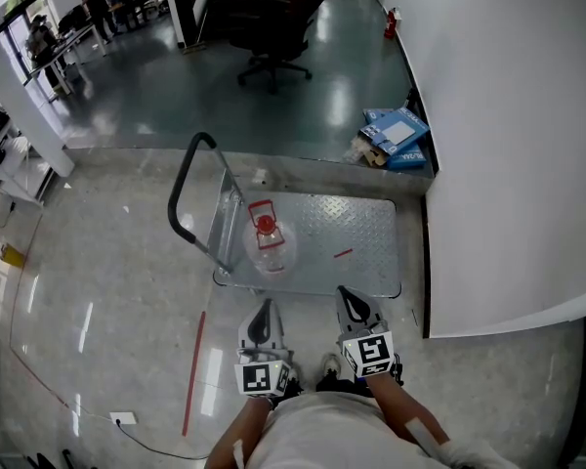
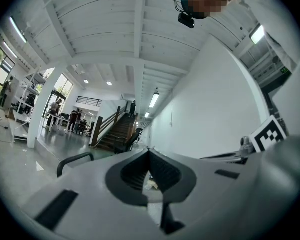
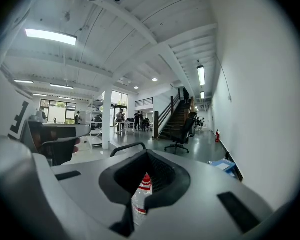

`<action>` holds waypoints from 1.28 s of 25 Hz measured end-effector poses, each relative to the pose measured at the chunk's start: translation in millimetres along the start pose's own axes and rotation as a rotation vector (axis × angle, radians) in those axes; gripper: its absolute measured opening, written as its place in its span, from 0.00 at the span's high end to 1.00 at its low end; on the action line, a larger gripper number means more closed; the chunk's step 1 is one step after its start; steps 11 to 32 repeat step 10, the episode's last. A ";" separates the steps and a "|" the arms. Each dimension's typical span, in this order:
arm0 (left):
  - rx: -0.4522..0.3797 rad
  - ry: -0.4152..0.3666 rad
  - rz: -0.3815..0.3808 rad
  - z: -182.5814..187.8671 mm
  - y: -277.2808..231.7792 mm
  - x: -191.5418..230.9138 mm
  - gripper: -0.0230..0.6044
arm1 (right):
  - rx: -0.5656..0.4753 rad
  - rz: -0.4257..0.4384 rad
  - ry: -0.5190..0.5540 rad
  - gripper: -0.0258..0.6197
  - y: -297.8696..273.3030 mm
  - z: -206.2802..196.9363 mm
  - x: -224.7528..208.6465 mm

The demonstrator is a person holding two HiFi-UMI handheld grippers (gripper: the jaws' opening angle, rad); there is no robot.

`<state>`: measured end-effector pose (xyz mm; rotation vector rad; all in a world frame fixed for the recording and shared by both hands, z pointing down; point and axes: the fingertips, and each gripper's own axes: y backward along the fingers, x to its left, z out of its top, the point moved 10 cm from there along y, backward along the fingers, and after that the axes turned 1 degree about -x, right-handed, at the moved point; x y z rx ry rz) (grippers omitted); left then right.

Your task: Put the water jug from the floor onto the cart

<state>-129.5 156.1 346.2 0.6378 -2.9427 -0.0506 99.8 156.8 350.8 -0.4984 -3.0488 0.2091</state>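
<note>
Floor (image 1: 107,291): pale glossy tiles near the person, darker grey past the cart, with a red tape (image 1: 193,369) line on the tiles left of the grippers.
Wall (image 1: 508,115): white, running down the right side, just beside the cart's right edge.
Cart (image 1: 366,228): flat metal deck with a black push bar (image 1: 190,174) rising at its left end; it stands just ahead of both grippers.
Chair (image 1: 273,27): black office chair on the dark floor, well beyond the cart.
Boxes (image 1: 396,135): blue cartons lying flat against the wall behind the cart.
Jug (image 1: 269,247): clear, with a red cap and red carry handle, upright on the cart deck, at the left part near the push bar. In the right gripper view it (image 3: 140,199) shows through the gap below the jaw tips, well apart from them.
Left gripper (image 1: 264,311): low and short of the cart edge; jaws pressed together (image 2: 149,151), nothing between them.
Right gripper (image 1: 350,301): beside the left one, pointing at the cart; jaws tip to tip (image 3: 147,154), empty.
</note>
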 end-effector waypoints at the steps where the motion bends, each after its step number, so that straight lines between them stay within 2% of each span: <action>1: 0.000 0.000 0.000 -0.2 0.0 -0.4 0.96 | -0.001 0.003 0.000 0.94 -0.1 0.3 0.1; 10: -0.001 -0.010 -0.004 1.4 -4.6 -14.8 0.96 | -0.013 0.019 0.006 0.94 6.2 5.2 -12.3; 32: -0.001 -0.010 -0.004 1.4 -4.6 -14.8 0.96 | -0.013 0.019 0.006 0.94 6.2 5.2 -12.3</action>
